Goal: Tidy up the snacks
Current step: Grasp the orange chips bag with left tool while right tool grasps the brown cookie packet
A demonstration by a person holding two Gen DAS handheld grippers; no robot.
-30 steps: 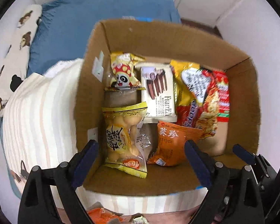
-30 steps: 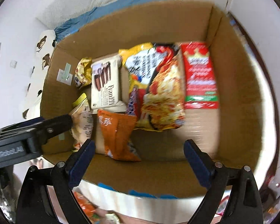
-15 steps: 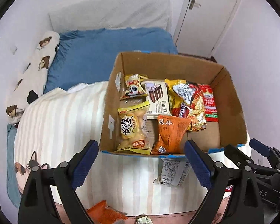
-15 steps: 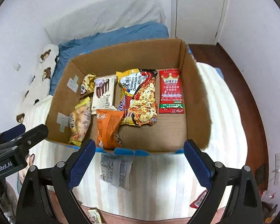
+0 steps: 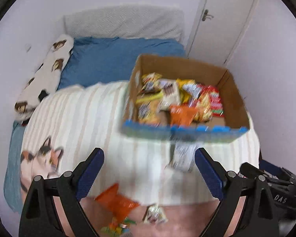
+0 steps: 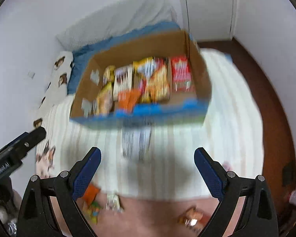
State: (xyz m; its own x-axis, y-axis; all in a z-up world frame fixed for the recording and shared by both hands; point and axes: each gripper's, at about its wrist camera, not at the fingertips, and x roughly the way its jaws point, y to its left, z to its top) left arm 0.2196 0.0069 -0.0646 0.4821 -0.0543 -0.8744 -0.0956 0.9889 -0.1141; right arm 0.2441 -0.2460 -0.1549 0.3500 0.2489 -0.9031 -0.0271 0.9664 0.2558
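A cardboard box (image 5: 235, 100) (image 6: 201, 79) with several snack packets inside sits on the striped blanket on the bed. My left gripper (image 5: 149, 174) is open and empty, well back from the box. My right gripper (image 6: 147, 174) is open and empty too. Loose snacks lie near the front edge: an orange packet (image 5: 117, 200) (image 6: 90, 192), a small pale packet (image 5: 155, 214) (image 6: 113, 201), a colourful packet (image 6: 93, 210) and an orange-brown packet (image 6: 191, 216). A white label (image 5: 182, 157) (image 6: 136, 144) hangs on the box's front. Both views are blurred.
Blue bedding (image 5: 116, 59) and a bear-print pillow (image 5: 43, 79) lie behind the box. A white door (image 5: 223, 19) stands at the back right. Dark wood floor (image 6: 274, 108) runs along the bed's right side. The left gripper's body (image 6: 13, 152) shows at the right view's left edge.
Both grippers have pulled back and up from inside the box, so the whole box and the loose snacks at the front edge now show. Both stay open and empty.
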